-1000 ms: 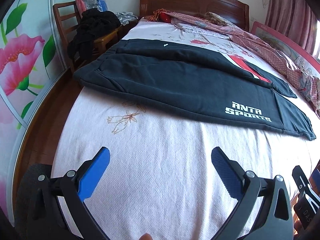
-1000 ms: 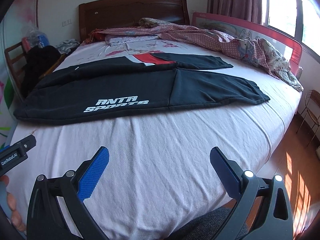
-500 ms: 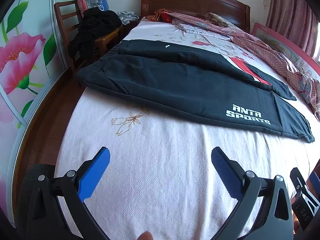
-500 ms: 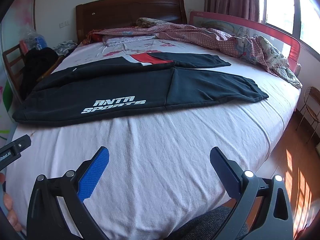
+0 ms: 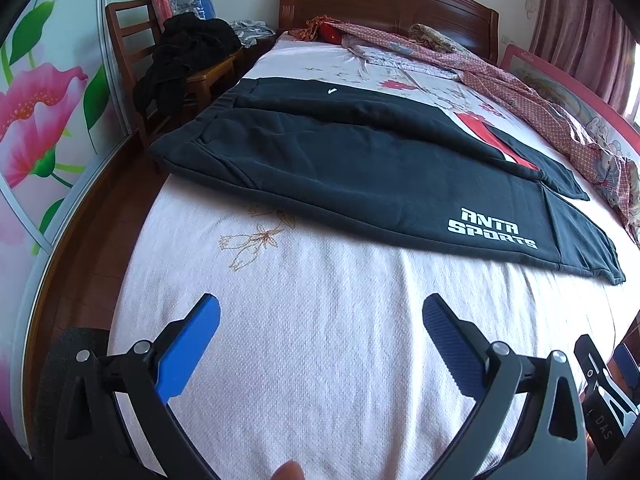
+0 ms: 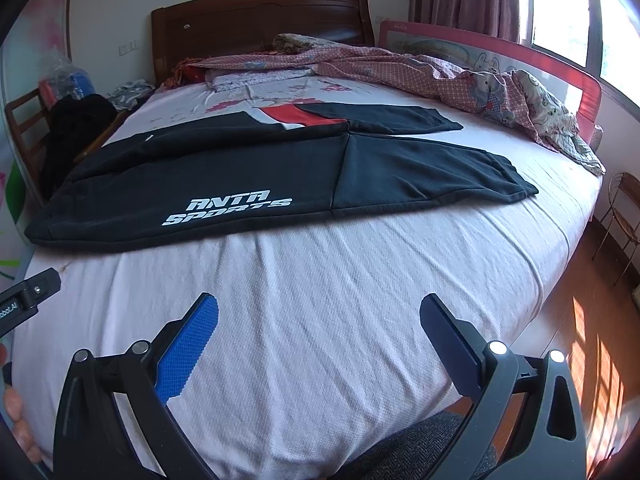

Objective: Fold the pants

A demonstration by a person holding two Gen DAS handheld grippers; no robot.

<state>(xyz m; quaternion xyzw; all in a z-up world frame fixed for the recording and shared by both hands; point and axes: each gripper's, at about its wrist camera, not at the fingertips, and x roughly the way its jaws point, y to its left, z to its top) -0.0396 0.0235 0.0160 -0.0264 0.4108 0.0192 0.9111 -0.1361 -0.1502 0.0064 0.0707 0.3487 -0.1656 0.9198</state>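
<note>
Pants [image 5: 360, 172]: ahead at 12 o'clock of your wide-open, empty left tool [image 5: 320, 318] and right tool [image 6: 319, 316], long axis running 9-to-3, waistband nearer your left.

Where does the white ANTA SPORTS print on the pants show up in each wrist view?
Left wrist: print at right of centre, on the pants' near leg.
Right wrist: print at left of centre, same leg.
Shared landmark: wooden headboard at the top in both.
</note>
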